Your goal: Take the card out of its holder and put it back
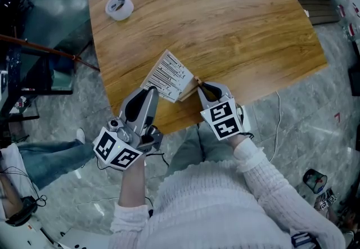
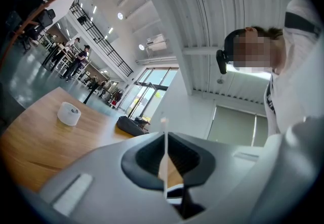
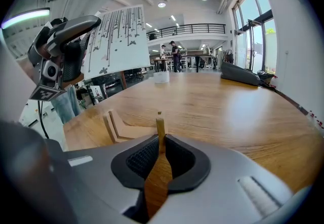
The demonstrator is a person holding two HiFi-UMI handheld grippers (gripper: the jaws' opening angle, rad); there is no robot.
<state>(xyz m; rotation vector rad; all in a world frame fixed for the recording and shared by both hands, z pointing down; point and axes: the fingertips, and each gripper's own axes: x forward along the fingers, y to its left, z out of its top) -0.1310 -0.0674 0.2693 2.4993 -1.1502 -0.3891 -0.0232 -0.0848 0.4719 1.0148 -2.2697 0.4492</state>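
Pinched by its near edge in left gripper (image 1: 151, 91): card (image 1: 167, 73), thin, light, bendy. Clamped in right gripper (image 1: 201, 86): stiff wooden holder (image 1: 188, 93).

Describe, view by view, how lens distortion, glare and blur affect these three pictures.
Head view: evenly lit and sharp, though the edges of the wooden table bow outward. Left gripper view: heavy fisheye, dark corners, bright windows; the card, edge-on, is blurred. Right gripper view: window glare sheens the tabletop; the clamped wooden holder looks soft.

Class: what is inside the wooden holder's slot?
Nothing visible: the holder has a bare slot; the card is in the left gripper. The right gripper clamps and covers one end.
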